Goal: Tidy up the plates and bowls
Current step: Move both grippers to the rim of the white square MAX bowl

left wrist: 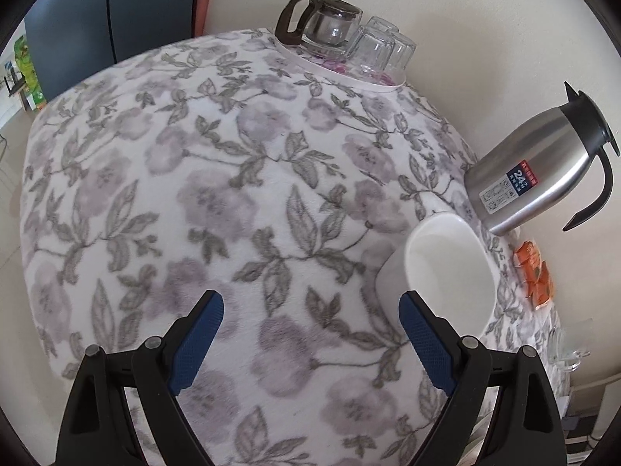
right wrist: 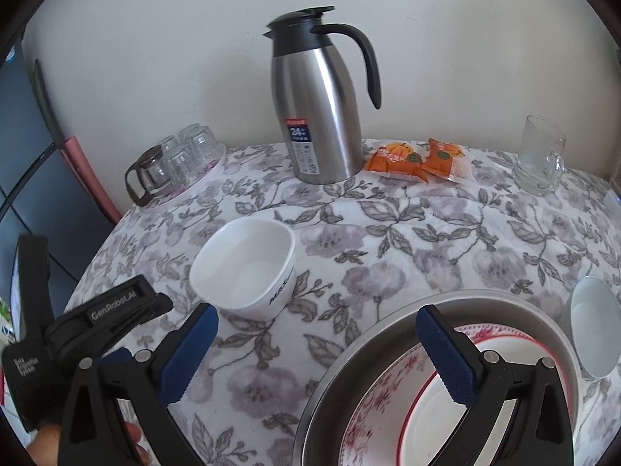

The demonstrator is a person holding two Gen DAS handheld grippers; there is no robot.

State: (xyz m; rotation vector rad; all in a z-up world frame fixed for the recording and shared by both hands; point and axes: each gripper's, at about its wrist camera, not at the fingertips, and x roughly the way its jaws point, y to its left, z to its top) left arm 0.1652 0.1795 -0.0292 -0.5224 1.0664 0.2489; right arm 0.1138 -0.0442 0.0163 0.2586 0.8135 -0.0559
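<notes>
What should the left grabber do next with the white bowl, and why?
Probably slide the left hand-held gripper toward the square white bowl and straddle its rim: its jaws are open and empty, and the bowl sits alone, outside the metal basin holding the floral plates.

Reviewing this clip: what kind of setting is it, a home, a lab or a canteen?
Most likely a home dining or kitchen table. A floral tablecloth covers it, a steel thermos jug stands by the wall beside orange snack packets, and upturned glasses sit on a tray with a glass pot.
</notes>
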